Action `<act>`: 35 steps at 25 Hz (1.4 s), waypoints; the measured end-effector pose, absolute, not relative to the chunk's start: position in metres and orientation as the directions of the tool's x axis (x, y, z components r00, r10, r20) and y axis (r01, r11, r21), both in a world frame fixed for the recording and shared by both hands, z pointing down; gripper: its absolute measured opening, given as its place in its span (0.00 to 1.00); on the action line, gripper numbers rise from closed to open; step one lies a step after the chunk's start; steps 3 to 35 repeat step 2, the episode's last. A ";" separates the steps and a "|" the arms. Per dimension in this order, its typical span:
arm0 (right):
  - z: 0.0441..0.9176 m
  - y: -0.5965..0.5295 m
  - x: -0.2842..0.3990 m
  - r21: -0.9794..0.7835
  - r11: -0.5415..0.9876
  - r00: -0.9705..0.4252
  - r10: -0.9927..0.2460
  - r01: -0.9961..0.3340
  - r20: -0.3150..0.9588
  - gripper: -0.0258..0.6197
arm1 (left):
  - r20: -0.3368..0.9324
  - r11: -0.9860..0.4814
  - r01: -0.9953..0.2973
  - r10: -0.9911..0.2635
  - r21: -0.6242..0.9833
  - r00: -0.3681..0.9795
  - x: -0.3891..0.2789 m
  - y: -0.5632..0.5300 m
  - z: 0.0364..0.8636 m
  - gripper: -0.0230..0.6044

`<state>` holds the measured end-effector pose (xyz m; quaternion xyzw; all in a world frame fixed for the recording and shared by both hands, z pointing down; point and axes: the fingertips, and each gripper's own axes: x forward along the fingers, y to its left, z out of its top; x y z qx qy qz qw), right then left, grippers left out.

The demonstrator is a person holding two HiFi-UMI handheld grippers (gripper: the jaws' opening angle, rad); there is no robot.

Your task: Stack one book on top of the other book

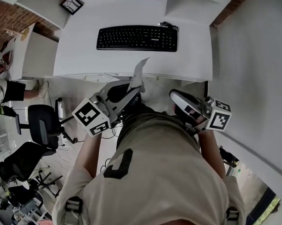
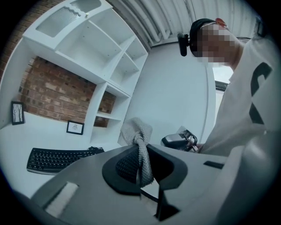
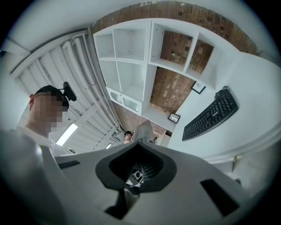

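No book shows in any view. In the head view both grippers are held close to the person's torso, below the front edge of the white desk [image 1: 133,63]. My left gripper [image 1: 139,72] points up toward the desk edge, its pale jaws pressed together into one tip. In the left gripper view the left gripper [image 2: 137,132] shows the same grey woven jaws closed, with nothing between them. My right gripper [image 1: 177,96] is at the right of the torso. In the right gripper view the right gripper [image 3: 142,130] also looks shut and empty.
A black keyboard [image 1: 137,38] lies on the desk, with a small framed picture [image 1: 71,4] at its far left corner. White shelves [image 2: 94,48] stand against a brick wall. Black office chairs [image 1: 42,124] stand on the floor to the left, and another person [image 1: 5,89] is at the left edge.
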<state>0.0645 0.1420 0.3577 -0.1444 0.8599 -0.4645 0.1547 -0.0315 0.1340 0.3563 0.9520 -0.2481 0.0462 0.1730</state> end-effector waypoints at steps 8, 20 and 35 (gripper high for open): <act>0.356 0.156 0.093 -0.844 0.526 -0.906 -0.400 -0.106 -0.135 0.05 | 0.176 -0.823 -0.480 -0.446 0.304 0.877 -0.003 0.149 0.353 0.09; 0.356 0.156 0.093 -0.844 0.526 -0.906 -0.400 -0.106 -0.135 0.05 | 0.176 -0.823 -0.480 -0.446 0.304 0.877 -0.003 0.149 0.353 0.09; 0.356 0.156 0.093 -0.844 0.526 -0.906 -0.400 -0.106 -0.135 0.05 | 0.176 -0.823 -0.480 -0.446 0.304 0.877 -0.003 0.149 0.353 0.09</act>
